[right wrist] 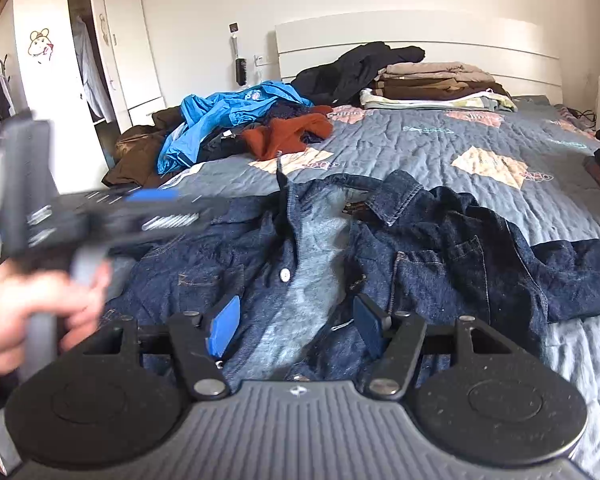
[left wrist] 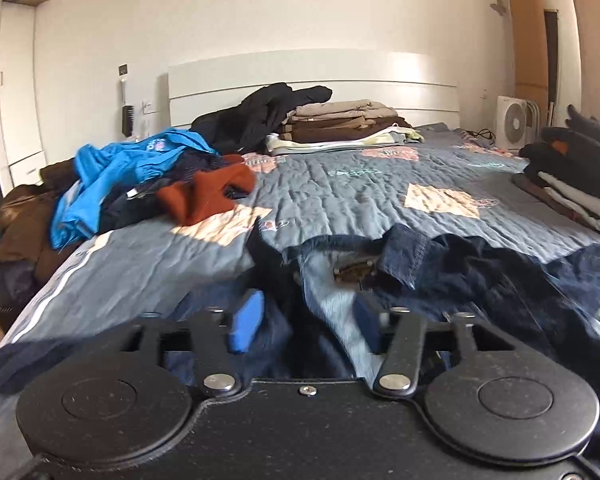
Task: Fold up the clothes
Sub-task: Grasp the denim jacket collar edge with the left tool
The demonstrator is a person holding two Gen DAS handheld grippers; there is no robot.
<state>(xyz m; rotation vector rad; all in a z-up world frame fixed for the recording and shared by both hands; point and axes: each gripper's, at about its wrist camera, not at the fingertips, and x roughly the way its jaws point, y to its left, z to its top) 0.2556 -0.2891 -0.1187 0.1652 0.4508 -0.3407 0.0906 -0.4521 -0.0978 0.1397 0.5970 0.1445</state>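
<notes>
A dark blue denim jacket (right wrist: 420, 248) lies rumpled and open on the bed's near end, collar up, pale inside showing. It also shows in the left wrist view (left wrist: 440, 268). My right gripper (right wrist: 296, 326) is open just above the jacket's front, its blue pads apart with nothing between them. My left gripper (left wrist: 306, 322) is open low over the jacket's near edge, empty. In the right wrist view the left gripper (right wrist: 100, 216) shows as a blur in a hand at the left.
An unfolded heap with a blue shirt (right wrist: 220, 120) and a rust sweater (right wrist: 288, 132) lies at the left. Folded stacks sit by the headboard (right wrist: 432, 80) and at the right edge (left wrist: 572, 184). A black garment (right wrist: 360, 64) lies behind. A wardrobe (right wrist: 48, 60) stands left.
</notes>
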